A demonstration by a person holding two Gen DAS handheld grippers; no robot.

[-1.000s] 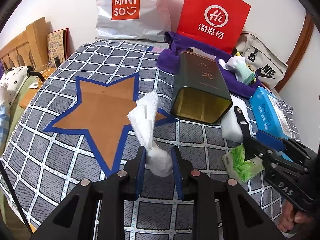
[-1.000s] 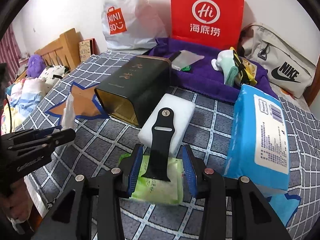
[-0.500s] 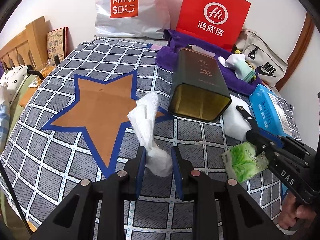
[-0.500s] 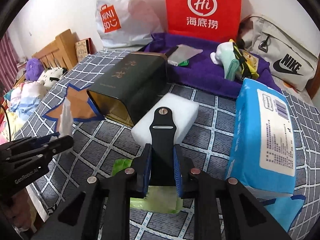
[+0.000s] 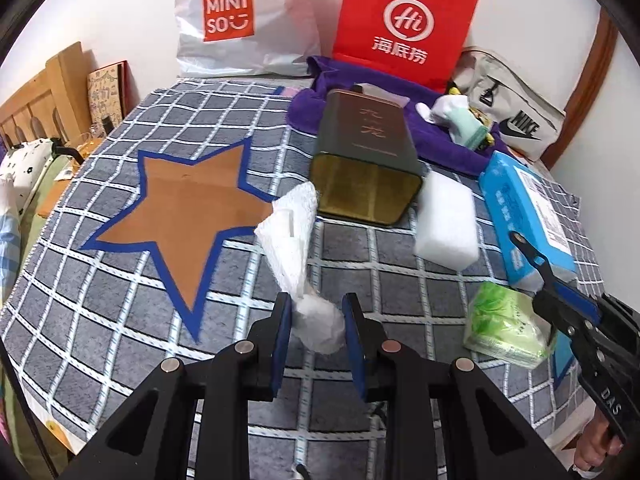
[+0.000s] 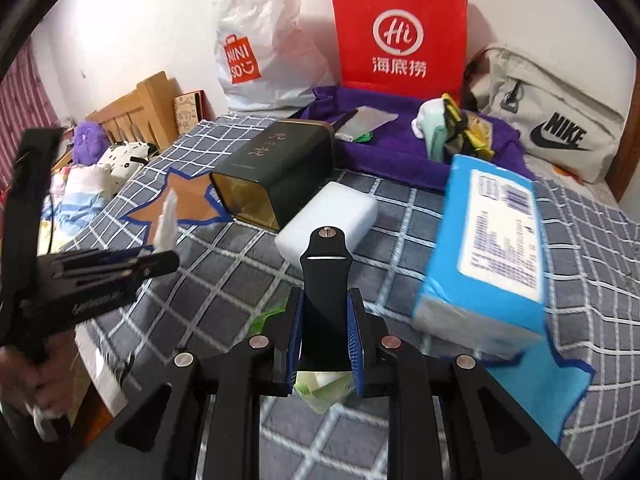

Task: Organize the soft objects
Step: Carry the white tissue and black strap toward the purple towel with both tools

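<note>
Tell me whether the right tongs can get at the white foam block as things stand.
Probably not yet. The right tongs are shut on the black watch strap, so there is no free grip. The path itself looks free: the white foam block lies bare just ahead on the checked blanket.

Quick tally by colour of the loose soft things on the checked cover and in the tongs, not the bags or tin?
White: 2, crumpled tissue, foam block
Green: 1, tissue pack
Blue: 1, wipes pack
Black: 1, watch strap
Total: 5

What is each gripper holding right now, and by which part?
Left gripper: white tissue, by its twisted lower end. Right gripper: black watch strap, by its lower part.
</note>
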